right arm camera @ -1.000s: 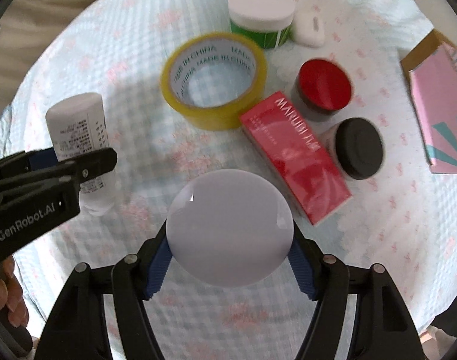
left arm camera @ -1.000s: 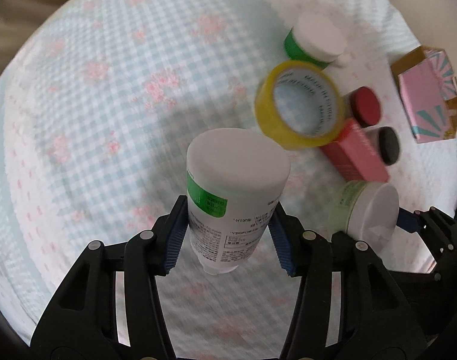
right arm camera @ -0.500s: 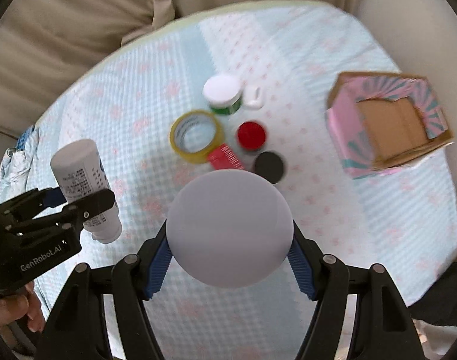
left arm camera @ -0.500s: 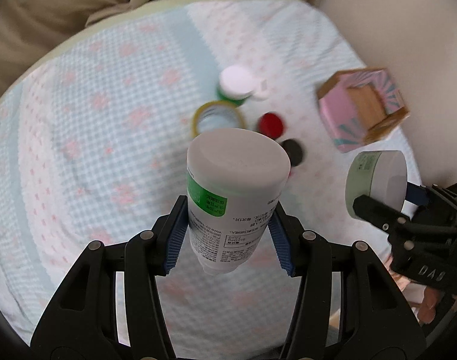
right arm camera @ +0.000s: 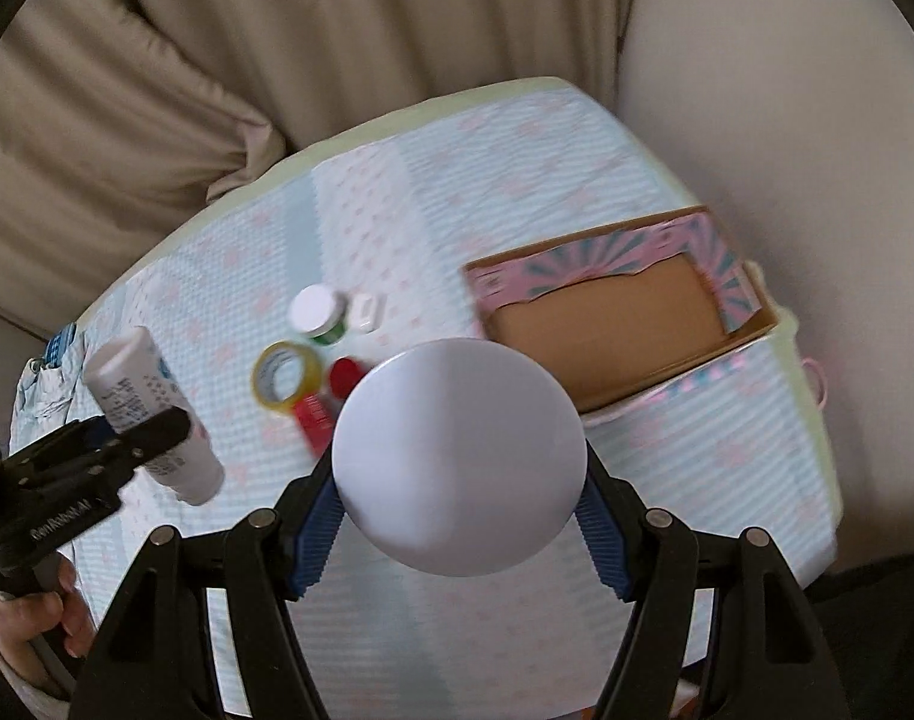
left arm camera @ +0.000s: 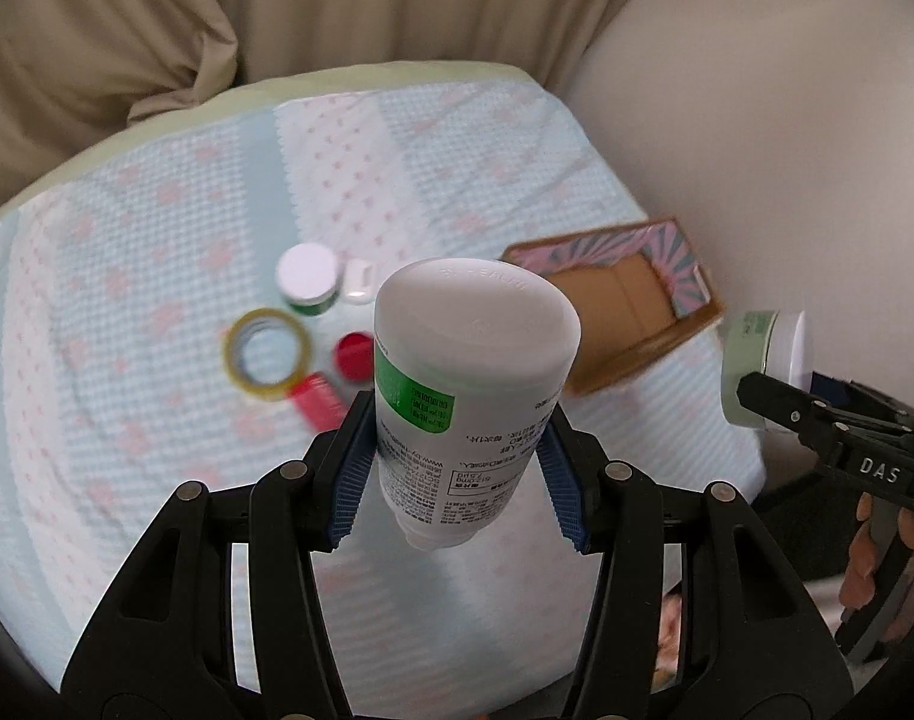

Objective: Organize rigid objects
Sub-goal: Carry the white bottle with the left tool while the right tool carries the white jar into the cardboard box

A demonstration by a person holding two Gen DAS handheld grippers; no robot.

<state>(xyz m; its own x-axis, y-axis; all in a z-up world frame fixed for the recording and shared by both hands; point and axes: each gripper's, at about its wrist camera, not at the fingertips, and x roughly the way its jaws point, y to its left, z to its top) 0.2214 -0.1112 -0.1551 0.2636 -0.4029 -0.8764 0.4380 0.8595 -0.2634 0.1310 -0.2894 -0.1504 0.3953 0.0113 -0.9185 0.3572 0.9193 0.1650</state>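
My left gripper is shut on a white bottle with a green label, held high above the table; the bottle also shows at the left of the right wrist view. My right gripper is shut on a pale green jar with a white lid, also held high; the jar shows at the right of the left wrist view. An open pink cardboard box stands at the table's right side, also in the left wrist view.
On the blue patterned tablecloth lie a yellow tape roll, a green jar with white lid, a small white case, a red-lidded jar and a red box. Beige curtain behind.
Both grippers have risen and pulled back from the table with their objects, so the table items look smaller and farther. The pink box has come fully into view.
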